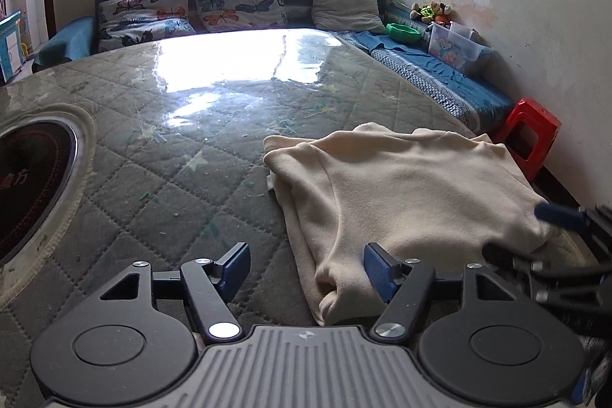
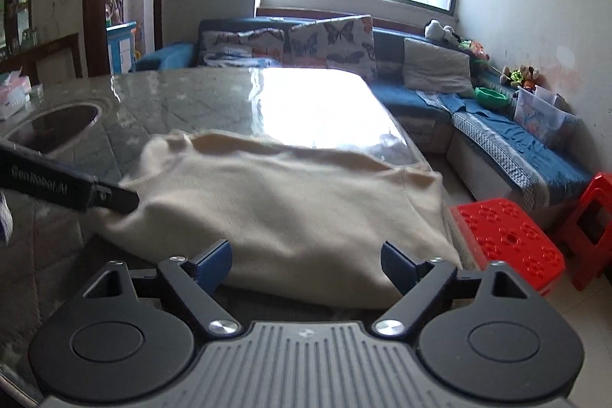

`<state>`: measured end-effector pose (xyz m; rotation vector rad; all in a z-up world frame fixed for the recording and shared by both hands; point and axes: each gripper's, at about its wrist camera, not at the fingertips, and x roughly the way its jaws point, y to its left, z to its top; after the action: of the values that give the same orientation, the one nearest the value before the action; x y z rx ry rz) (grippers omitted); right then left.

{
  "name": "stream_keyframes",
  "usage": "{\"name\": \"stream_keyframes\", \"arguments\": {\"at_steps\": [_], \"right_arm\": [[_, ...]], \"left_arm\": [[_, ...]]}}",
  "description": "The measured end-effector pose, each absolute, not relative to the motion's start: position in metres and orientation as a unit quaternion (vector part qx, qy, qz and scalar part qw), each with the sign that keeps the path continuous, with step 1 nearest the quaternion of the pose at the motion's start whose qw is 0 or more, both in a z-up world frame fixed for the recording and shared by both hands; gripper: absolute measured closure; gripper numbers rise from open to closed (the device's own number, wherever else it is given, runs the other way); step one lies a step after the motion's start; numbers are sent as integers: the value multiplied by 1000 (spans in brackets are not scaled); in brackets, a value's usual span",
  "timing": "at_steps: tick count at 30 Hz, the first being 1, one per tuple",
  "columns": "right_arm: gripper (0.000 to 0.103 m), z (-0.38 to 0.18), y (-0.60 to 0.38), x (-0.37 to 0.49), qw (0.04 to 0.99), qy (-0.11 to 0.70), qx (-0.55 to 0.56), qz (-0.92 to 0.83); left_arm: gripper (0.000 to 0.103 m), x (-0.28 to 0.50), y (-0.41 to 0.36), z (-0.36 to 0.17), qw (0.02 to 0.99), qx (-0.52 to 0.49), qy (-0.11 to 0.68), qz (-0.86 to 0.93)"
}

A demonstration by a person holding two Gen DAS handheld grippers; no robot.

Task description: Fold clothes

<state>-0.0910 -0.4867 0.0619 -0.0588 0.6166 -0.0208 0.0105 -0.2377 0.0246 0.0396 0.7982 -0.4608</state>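
We note the cream garment (image 1: 401, 194) lying folded on the quilted worktop (image 1: 172, 125), toward 3 o'clock in the left wrist view, its near edge close to the worktop's front. The left tool (image 1: 306, 270) stands wide, nothing clamped; its right pad (image 1: 376, 272) touches or overlaps the garment's near hem at 5 o'clock, its left pad over bare quilting. In the right wrist view the garment (image 2: 275, 194) fills the centre, and the right tool (image 2: 306, 266) stands wide with the cloth's near edge just ahead of the pads, not gripped. The left tool (image 2: 114, 199) enters at 9 o'clock, its tip at the garment's left edge. A red stool (image 2: 508, 239) sits at 3 o'clock, beside the worktop.
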Motion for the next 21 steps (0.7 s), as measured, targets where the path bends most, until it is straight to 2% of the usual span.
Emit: {"name": "stream_keyframes", "arguments": {"at_steps": [14,21], "right_arm": [[14,55,-456,-62,953,299,-36,20],[10,53,-449,-57,954,296,-39,20]], "left_arm": [[28,1,-218,27,900,-1,383,-210],[20,-6,-205,28,903,-9,381,-200]]}}
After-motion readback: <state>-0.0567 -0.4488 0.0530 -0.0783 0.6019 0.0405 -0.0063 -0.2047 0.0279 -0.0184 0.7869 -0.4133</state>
